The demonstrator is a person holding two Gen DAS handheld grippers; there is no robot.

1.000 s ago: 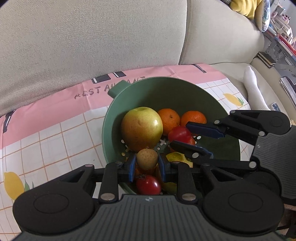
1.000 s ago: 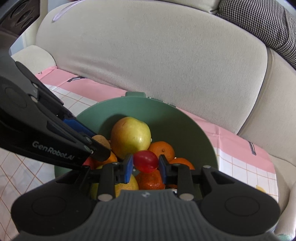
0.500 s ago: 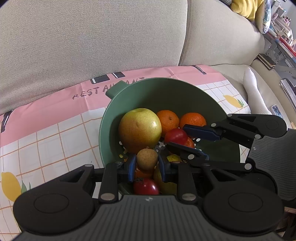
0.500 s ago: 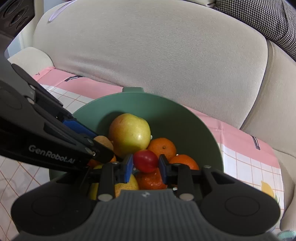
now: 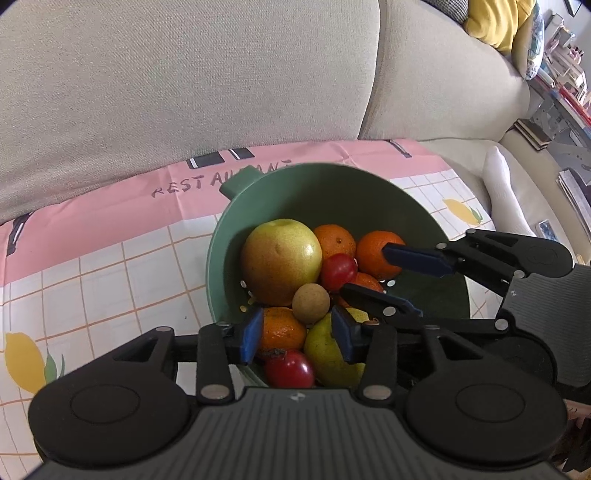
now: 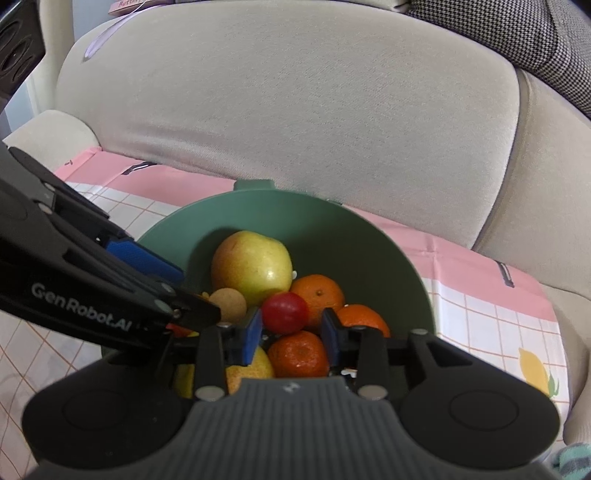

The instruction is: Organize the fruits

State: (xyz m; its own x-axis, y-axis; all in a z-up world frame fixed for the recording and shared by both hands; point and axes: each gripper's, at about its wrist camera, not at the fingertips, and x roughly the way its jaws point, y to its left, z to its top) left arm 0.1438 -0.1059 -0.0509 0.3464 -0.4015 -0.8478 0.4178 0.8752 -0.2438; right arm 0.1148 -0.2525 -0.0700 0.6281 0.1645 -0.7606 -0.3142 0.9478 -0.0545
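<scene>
Where fruits point(image 5: 280, 258) heap, round, glossy, mixed-coloured

Beige sofa point(image 5: 184, 81) behind pink checked cloth point(image 5: 92, 236); yellow cushion point(image 5: 495, 22), white sock point(image 5: 506, 192) at right.

Fruit crowds the green bowl point(image 5: 325, 192) under both grippers; the sofa back point(image 5: 184, 74) blocks beyond, while the tablecloth point(image 5: 92, 266) lies open leftward.
</scene>
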